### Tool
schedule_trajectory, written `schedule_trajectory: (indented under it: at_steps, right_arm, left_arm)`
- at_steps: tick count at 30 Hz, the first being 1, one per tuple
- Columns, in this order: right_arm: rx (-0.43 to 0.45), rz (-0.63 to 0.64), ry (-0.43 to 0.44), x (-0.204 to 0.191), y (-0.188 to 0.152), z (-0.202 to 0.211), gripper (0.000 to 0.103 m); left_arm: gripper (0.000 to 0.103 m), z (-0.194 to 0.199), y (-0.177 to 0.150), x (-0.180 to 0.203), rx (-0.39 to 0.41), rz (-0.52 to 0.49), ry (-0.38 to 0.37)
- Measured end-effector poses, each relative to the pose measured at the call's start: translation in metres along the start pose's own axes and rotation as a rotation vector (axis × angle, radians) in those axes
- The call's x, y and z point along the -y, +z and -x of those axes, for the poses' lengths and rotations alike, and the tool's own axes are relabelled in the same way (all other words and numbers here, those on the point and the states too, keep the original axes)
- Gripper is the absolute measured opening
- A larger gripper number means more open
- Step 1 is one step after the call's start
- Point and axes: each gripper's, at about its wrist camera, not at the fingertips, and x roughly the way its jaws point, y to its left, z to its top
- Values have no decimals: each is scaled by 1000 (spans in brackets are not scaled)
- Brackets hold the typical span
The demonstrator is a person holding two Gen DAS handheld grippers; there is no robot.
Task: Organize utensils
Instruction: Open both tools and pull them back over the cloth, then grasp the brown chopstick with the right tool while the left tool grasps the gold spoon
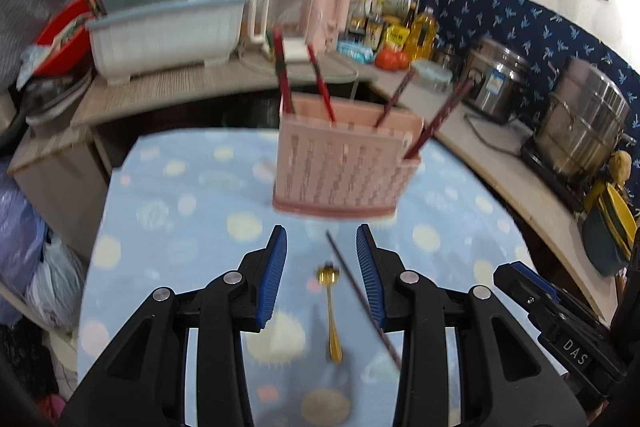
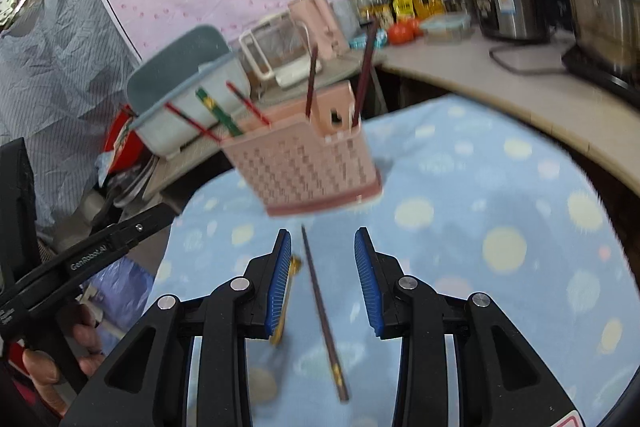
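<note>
Pink plastic utensil holder (image 1: pixel 344 167) stands on the blue dotted cloth (image 1: pixel 180 211), with dark red chopsticks (image 1: pixel 320 87) poking up out of it at angles. Just in front of the holder, a gold fork (image 1: pixel 331 311) and one loose chopstick (image 1: pixel 360 295) lie side by side on the cloth. Left tool (image 1: pixel 321 239) hangs over that pair, jaws spread wide, nothing between them. Right tool (image 2: pixel 322 241) is just as wide and bare, the loose chopstick (image 2: pixel 322 311) lying below its gap.
</note>
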Motion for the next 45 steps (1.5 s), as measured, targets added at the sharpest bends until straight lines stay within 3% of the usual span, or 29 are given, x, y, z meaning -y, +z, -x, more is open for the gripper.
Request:
schedule_trajectory:
  at_steps: [7,14,24,35,45]
  right_arm:
    - [-127,27,-27,5,-63,-14,33]
    - [-191,62,-26,1,-94,-33,32]
    - [-218,115,-70,-3,-105,-56,28]
    - [-217,154,-107,-4,-107,-62,10]
    - [-216,151,-104,-3,-108,-61,9]
  left_arm:
    - [35,-12,-65,-7,-114,35,15]
    - [35,-23,-102,-12,-183,43,17]
    - [35,-28,-117,-14,-217,47,30]
    - [35,-32,-121,-12,-230,43,29]
    - [35,-34,-123,-13,-238,46,29]
